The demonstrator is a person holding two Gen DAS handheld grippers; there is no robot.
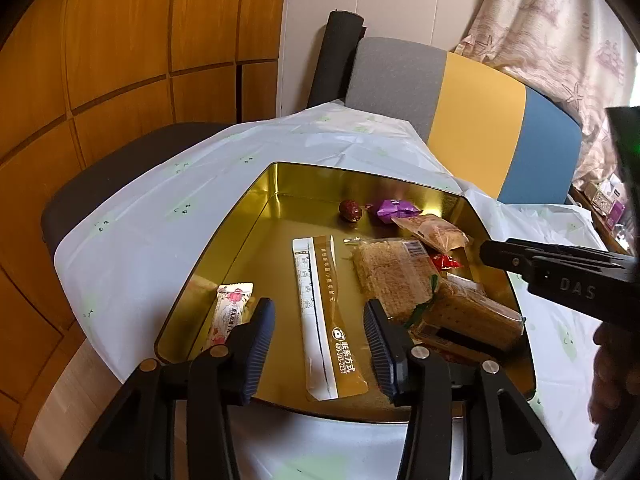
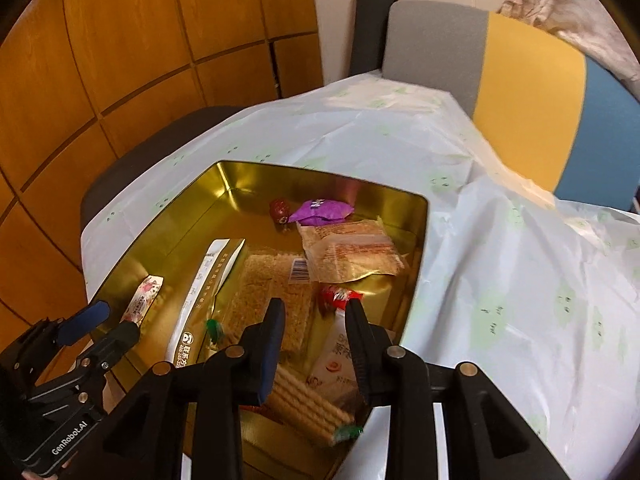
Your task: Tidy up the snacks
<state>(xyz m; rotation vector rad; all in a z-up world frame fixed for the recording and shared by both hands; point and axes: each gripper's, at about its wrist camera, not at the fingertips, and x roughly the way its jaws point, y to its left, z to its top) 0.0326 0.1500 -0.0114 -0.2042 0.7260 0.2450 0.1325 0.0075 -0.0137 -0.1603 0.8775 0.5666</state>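
Observation:
A gold tin tray point(image 1: 240, 216) point(image 2: 418, 264) lies on the table with snacks in it. A long gold-and-white sachet point(image 1: 320, 312) point(image 2: 200, 292) lies flat between the fingers of my left gripper point(image 1: 320, 340), which is open and not pressing on it. A pink sachet point(image 1: 230, 316) lies at its left. My right gripper point(image 2: 316, 320) hangs open over a cracker packet point(image 2: 308, 408) and a white packet point(image 2: 340, 356). Further in are a rice crisp bar point(image 2: 272, 296), a red candy point(image 2: 340, 296), a wafer packet point(image 2: 352, 254), a purple candy point(image 2: 322, 212) and a red date point(image 2: 280, 210).
A white tablecloth point(image 2: 500, 280) with green prints covers the table. A chair back point(image 1: 472, 120) in grey, yellow and blue stands behind it, a dark seat point(image 1: 120, 168) at the left. Wood panelling point(image 1: 100, 60) fills the left. My right gripper's black body point(image 1: 560, 272) crosses the tray's right edge.

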